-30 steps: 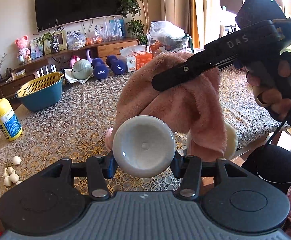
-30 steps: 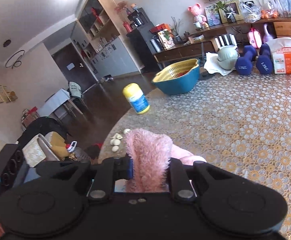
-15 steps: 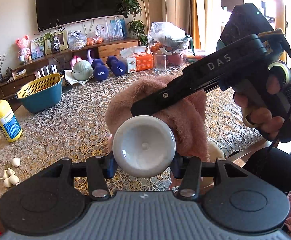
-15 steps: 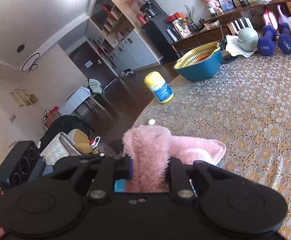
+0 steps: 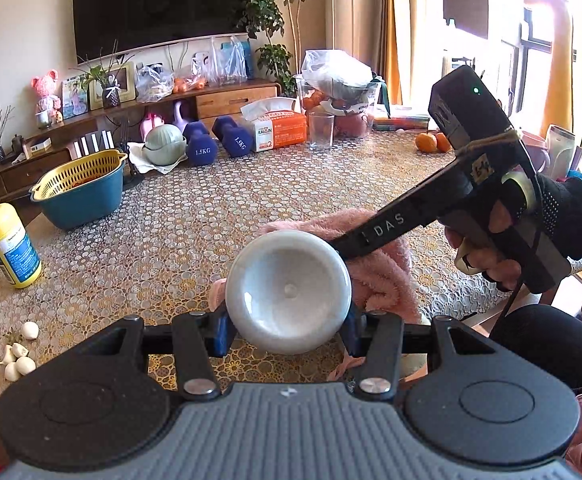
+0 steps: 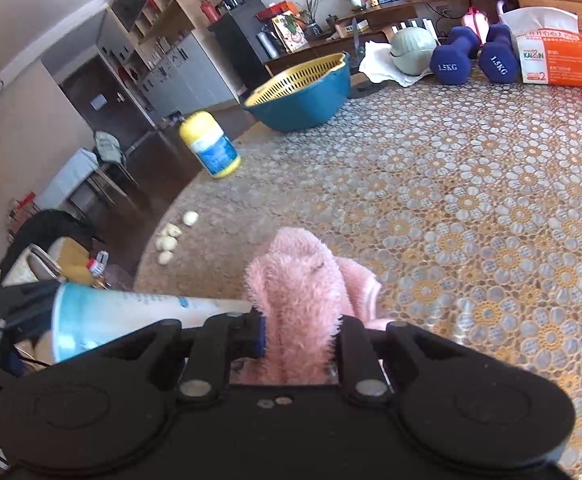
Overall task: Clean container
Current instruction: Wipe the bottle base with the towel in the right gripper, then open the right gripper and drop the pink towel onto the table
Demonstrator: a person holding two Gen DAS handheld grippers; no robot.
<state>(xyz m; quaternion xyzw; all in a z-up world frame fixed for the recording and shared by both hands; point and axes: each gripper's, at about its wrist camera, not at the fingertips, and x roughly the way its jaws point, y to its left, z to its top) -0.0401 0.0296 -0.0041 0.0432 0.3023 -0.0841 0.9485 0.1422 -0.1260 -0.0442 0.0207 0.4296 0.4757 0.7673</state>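
Observation:
My left gripper (image 5: 287, 326) is shut on a white container (image 5: 289, 298), held level with its round base facing the camera. The right wrist view shows that container (image 6: 131, 312) sideways at the lower left, white with pale blue print. My right gripper (image 6: 301, 332) is shut on a fluffy pink cloth (image 6: 299, 300). In the left wrist view a gloved hand holds the right gripper (image 5: 387, 228), which slants down from the right, its tips hidden behind the container. The cloth (image 5: 383, 280) bunches on the table just behind and right of the container.
On the patterned tablecloth (image 5: 195, 216) stand a yellow bottle (image 5: 11, 246), a blue basin with a yellow strainer (image 5: 79, 190), dumbbells (image 5: 215, 144), a tissue box (image 5: 279, 128) and a glass (image 5: 321, 130). Garlic cloves (image 5: 19, 354) lie near the left edge.
The right gripper has come down with the pink cloth, from above and over the container to low behind its right side. The left gripper and container have stayed still.

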